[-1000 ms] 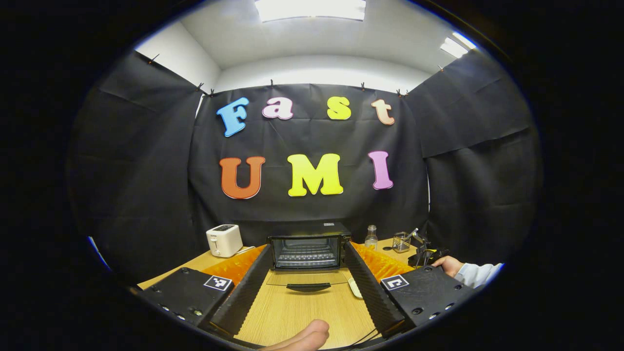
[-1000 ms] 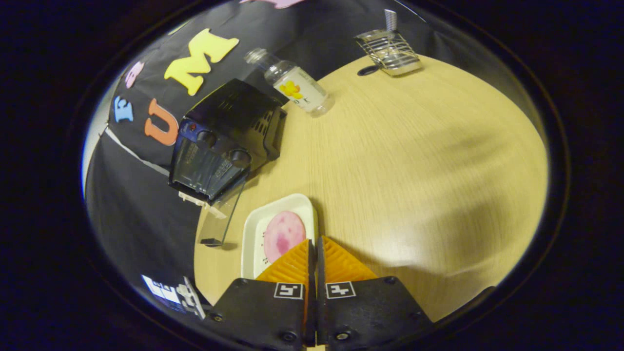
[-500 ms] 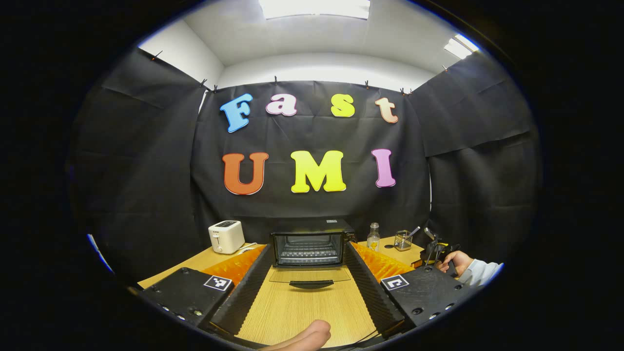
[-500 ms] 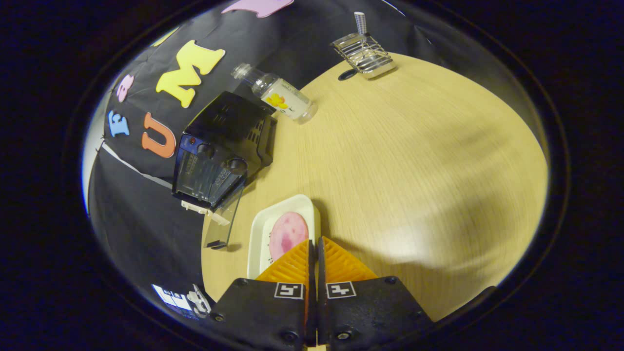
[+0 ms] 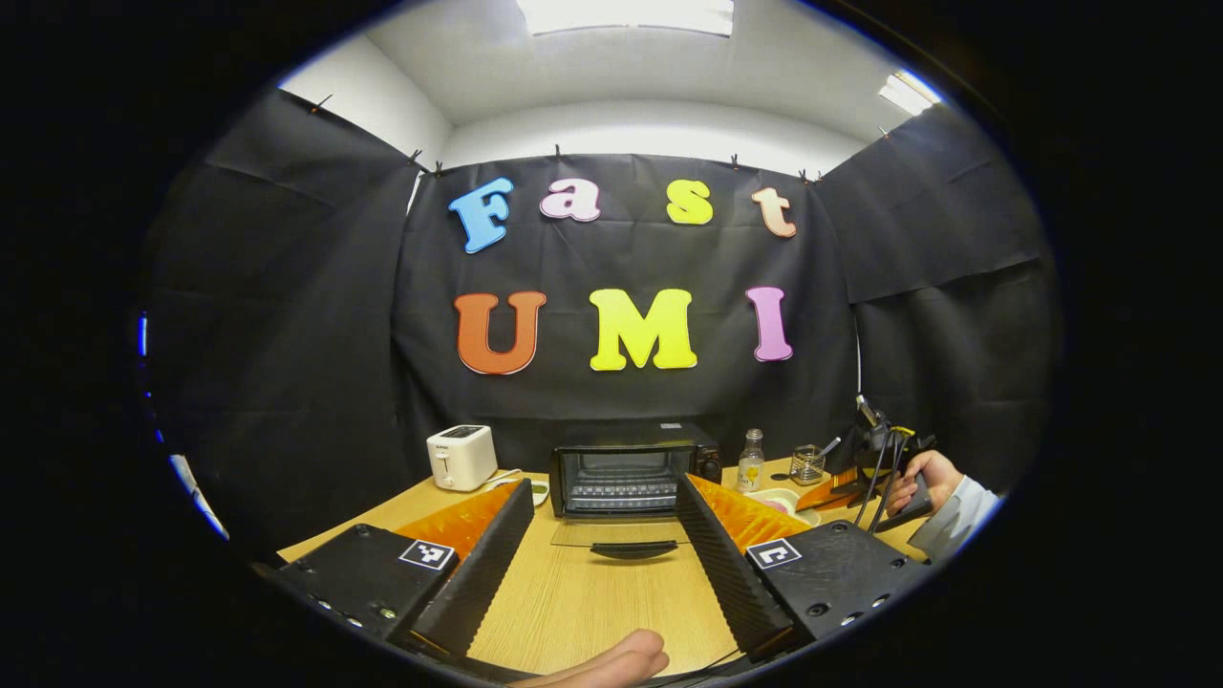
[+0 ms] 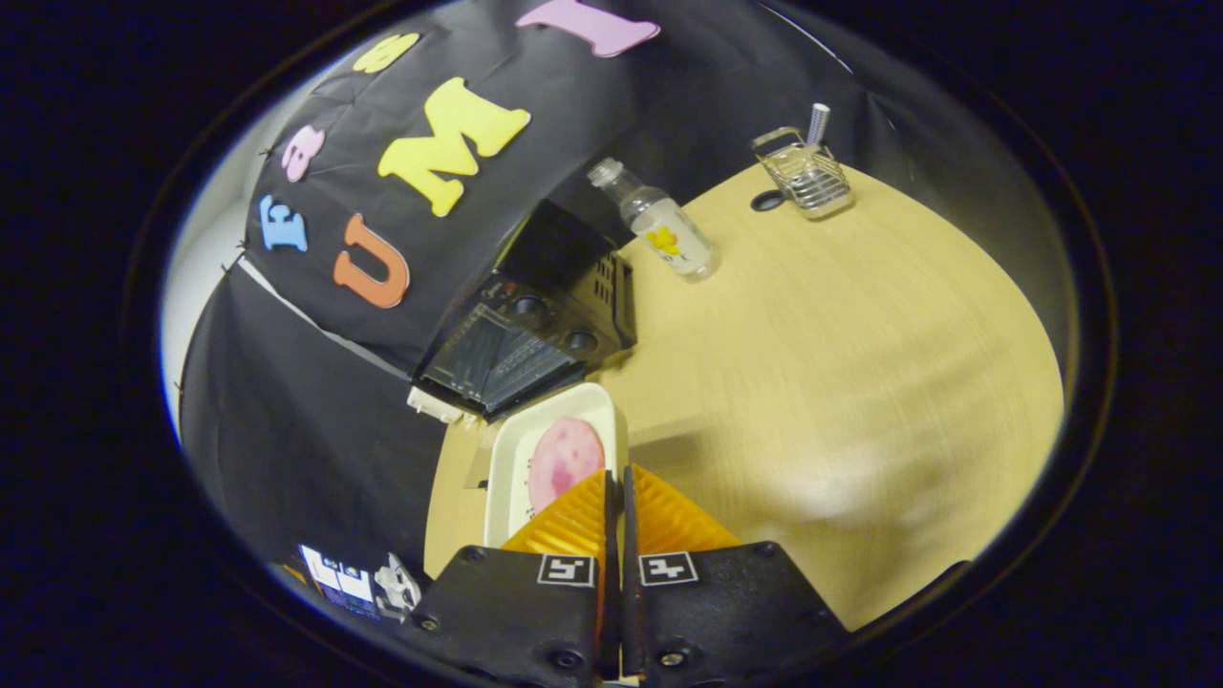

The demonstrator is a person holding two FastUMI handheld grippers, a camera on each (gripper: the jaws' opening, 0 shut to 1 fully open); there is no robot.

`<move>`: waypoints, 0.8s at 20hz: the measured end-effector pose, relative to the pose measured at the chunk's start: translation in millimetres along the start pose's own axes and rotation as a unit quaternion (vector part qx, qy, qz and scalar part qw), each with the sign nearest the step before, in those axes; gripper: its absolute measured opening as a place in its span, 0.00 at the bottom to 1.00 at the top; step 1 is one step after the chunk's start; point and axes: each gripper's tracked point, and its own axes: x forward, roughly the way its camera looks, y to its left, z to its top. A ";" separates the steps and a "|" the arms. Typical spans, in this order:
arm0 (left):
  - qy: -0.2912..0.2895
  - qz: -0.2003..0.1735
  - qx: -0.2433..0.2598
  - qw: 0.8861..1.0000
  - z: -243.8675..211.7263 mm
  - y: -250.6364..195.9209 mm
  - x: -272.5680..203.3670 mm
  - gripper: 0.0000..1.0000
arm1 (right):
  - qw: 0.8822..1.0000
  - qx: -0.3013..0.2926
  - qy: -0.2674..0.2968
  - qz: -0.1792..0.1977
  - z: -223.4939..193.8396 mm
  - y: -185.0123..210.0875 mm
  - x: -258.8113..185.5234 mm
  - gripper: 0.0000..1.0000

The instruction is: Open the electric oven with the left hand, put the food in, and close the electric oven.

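The black electric oven (image 5: pixel 626 470) stands at the back of the table, its glass door (image 5: pixel 621 535) folded down flat with the handle toward me. My left gripper (image 5: pixel 604 485) is open, well short of the door, with nothing between its fingers. In the right gripper view my right gripper (image 6: pixel 614 475) is shut on the rim of a white tray (image 6: pixel 521 449) carrying a pink ham slice (image 6: pixel 564 454), held above the table in front of the oven (image 6: pixel 535 330). The left gripper view shows that tray (image 5: pixel 779 499) just right of the oven, with the hand-held right gripper (image 5: pixel 874 454) behind it.
A white toaster (image 5: pixel 461 456) sits left of the oven. A small bottle (image 6: pixel 664 229) and a wire holder (image 6: pixel 807 177) stand to its right. The wooden table (image 6: pixel 841 363) spreads out to the right of the tray. A thumb (image 5: pixel 611 664) shows at the bottom edge.
The right gripper has lifted the tray off the table and carried it toward the oven's open front. The left gripper has drawn back a little, and the oven looks smaller.
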 end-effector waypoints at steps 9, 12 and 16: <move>0.012 0.005 -0.012 1.000 -20.4 27.2 19.3 0.95 | 1.000 0.019 -0.008 0.007 -13.0 69.3 67.5 0.04; 0.019 0.013 -0.008 1.000 -30.9 42.7 27.3 0.95 | 0.997 0.065 -0.016 0.024 -11.2 89.0 103.7 0.04; 0.028 0.021 -0.003 0.999 -44.1 57.3 35.8 0.95 | 0.993 0.101 -0.056 0.029 1.5 109.0 149.1 0.04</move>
